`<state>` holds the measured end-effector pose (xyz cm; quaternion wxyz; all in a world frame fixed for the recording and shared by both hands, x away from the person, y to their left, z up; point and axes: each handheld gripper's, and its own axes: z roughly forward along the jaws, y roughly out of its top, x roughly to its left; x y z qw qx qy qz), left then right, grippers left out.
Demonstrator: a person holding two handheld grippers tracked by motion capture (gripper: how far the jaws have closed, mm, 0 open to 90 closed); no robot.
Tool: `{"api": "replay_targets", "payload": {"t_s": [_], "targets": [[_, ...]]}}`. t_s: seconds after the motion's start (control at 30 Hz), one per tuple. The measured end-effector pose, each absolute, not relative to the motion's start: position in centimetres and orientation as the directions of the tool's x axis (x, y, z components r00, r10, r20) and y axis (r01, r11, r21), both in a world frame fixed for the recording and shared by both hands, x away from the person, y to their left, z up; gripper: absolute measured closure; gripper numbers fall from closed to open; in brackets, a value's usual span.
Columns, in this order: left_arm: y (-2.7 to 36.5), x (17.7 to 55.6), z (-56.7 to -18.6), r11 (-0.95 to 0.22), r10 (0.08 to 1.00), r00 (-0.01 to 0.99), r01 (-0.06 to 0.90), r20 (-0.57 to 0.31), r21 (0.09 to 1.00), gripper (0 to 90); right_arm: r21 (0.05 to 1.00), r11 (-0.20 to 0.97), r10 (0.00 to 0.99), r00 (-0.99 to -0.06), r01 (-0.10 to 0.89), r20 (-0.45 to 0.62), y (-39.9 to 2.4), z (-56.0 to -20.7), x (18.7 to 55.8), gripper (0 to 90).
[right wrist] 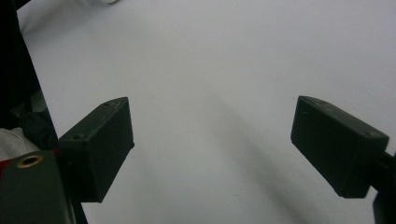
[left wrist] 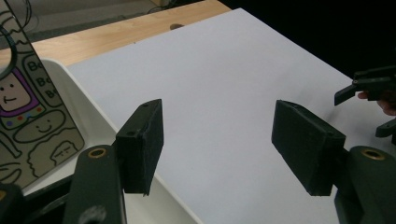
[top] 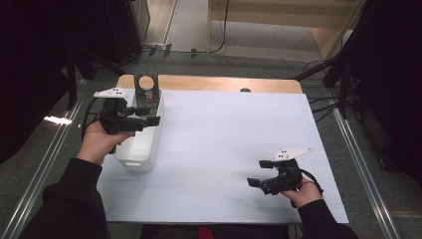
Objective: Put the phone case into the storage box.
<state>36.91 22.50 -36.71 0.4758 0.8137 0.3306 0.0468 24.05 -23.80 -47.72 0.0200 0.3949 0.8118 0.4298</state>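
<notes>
Two dark sleeves enter from the near edge of the high view, each hand holding a pair of tongs over a white sheet that covers most of the wooden worktop (top: 214, 83). Left tongs (top: 148, 120) hover over a white rectangular bin (top: 144, 149) at the sheet's left edge, with their jaws spread wide and nothing between them; in the left gripper view the two black jaws stand well apart, one above the bin's rim (left wrist: 93, 112) and the other above bare white sheet (left wrist: 219, 84). Behind and to the left of these tongs, a flat card (top: 148, 94) printed with cartoon faces stands tilted in the far end of the bin, leaning on its wall; it has a round hole near its top, and in the left gripper view it (left wrist: 28, 121) shows just beside the left jaw, apart from it. Right tongs (top: 259, 174) sit low at the near right of the sheet, held by the right hand (top: 301, 191), jaws pointing toward the left tongs and likewise spread with nothing in their grip. In the right gripper view the two jaws are far apart above plain white sheet (right wrist: 210, 70), where a soft shadow runs between them. Right tongs also show in the left gripper view (left wrist: 369, 107) at the far right edge, well apart from the bin. A grey three-cornered plate tops each tool.
</notes>
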Motion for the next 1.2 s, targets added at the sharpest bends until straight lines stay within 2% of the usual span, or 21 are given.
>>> {"api": "replay_targets", "payload": {"t_s": [1.2], "targets": [[21.3,30.8,-40.2,-0.405,0.492,0.854,0.397,-0.170,0.824,34.0,0.714,0.324,0.658,-0.690,0.621,0.302,-23.7,-47.8,24.0,12.2]]}}
